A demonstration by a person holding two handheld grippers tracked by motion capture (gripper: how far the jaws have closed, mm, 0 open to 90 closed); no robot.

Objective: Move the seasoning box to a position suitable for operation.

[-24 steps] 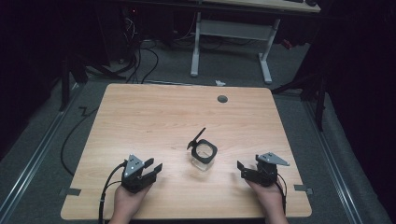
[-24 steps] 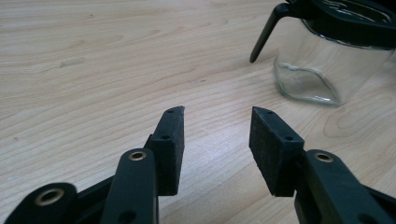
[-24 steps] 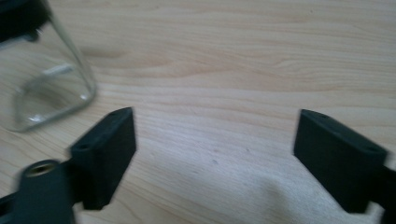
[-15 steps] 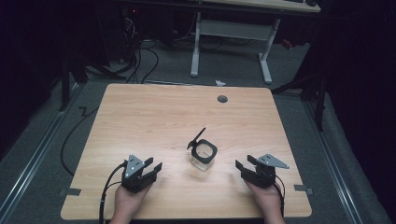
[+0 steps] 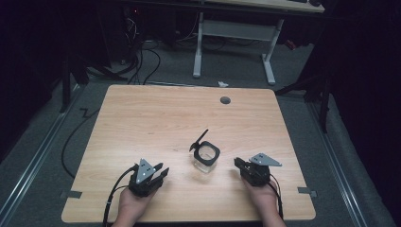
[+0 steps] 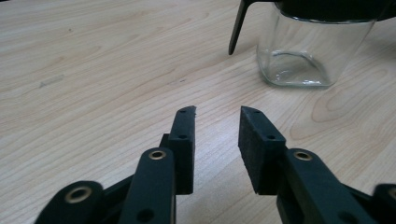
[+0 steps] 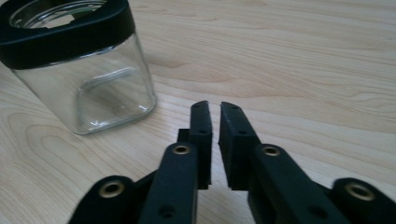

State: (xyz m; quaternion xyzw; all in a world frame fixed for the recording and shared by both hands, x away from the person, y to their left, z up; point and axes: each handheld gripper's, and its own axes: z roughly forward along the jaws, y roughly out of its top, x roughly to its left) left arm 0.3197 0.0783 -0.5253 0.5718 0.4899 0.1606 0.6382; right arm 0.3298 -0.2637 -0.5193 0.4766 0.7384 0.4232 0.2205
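A glass jar (image 5: 206,159) with a black rim stands on the table (image 5: 142,123), between the two grippers. The left gripper (image 6: 217,128) is spread and empty; the right gripper (image 7: 215,114) is nearly pressed together, holding nothing.

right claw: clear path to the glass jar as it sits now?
Probably yes. The right claw sits just beside the glass jar with bare table between them. Its jaws are nearly shut, though, so they would need to open wide for the jar's body.
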